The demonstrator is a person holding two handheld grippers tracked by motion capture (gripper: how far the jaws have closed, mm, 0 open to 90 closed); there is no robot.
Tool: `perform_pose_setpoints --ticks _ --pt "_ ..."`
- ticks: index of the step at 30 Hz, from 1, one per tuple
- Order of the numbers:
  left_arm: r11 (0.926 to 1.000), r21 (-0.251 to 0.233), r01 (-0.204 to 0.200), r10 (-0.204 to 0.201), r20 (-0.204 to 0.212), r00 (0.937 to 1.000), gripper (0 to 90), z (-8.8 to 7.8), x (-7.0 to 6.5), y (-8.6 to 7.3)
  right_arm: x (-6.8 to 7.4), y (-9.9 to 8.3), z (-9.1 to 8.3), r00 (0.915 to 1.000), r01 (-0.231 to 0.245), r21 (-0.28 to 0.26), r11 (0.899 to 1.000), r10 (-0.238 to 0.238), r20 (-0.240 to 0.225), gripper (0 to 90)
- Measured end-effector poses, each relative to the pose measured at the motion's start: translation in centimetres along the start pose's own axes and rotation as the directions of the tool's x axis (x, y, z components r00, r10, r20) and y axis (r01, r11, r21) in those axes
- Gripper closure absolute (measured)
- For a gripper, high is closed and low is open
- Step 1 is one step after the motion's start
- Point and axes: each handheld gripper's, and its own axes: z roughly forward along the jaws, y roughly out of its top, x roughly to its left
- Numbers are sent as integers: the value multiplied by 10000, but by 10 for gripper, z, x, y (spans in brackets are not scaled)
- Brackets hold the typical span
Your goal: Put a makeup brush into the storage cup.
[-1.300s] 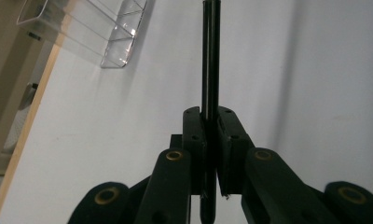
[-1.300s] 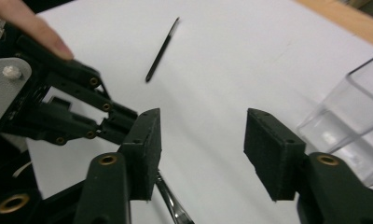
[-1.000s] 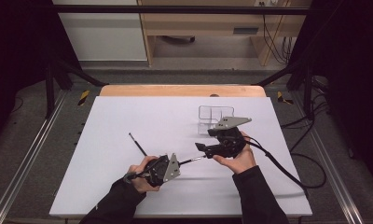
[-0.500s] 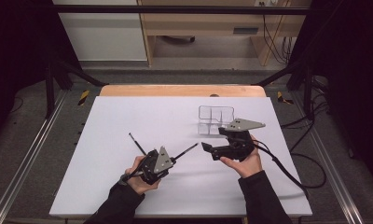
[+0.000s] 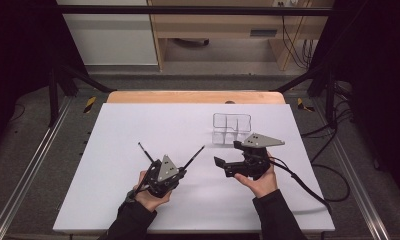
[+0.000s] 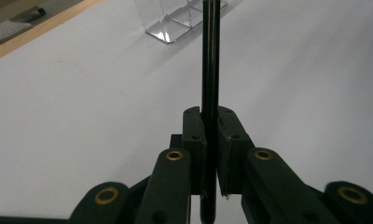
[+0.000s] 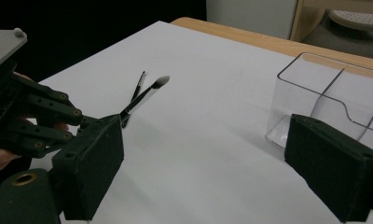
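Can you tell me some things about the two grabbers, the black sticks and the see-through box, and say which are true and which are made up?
1. The left gripper pinches a thin black brush with a pale tip in its fingers. True.
2. The right gripper holds a brush too. False: its fingers stand wide apart with nothing between them.
3. The clear plastic box with dividers already has a brush in it. False: its compartments look empty.
4. A second thin black stick lies on the white table. True.
5. The clear box stands nearer the right gripper than the left one. True.
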Motion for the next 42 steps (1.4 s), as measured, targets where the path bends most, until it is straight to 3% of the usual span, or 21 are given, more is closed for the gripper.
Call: perform_pose_setpoints --ticks 4,8,17,28,34,42 --pt "9998 -105 190 -191 -84 9998 829 -1 -2 0 3 -7 4 10000 75 84 9999 -75 3 121" --pt "9980 -281 571 -576 -137 9982 829 -3 -3 0 4 -13 6 9998 -138 -162 9998 136 -136 130" --pt "9932 -555 1019 -1042 -390 9938 829 -3 -7 2 6 -18 10 9985 -509 -484 9975 497 -245 129" --pt "9819 -901 1668 -1714 -464 9841 829 0 -11 7 6 -15 10 9931 -1043 -953 9900 985 -639 155" --pt "9702 -1174 2117 -2165 -294 9758 828 2 -14 9 7 -14 13 9878 -1398 -1223 9826 1299 -860 177" --pt "9644 -1284 2310 -2357 -224 9716 828 8 -18 9 8 -14 17 9798 -1857 -1420 9723 1722 -1020 187"
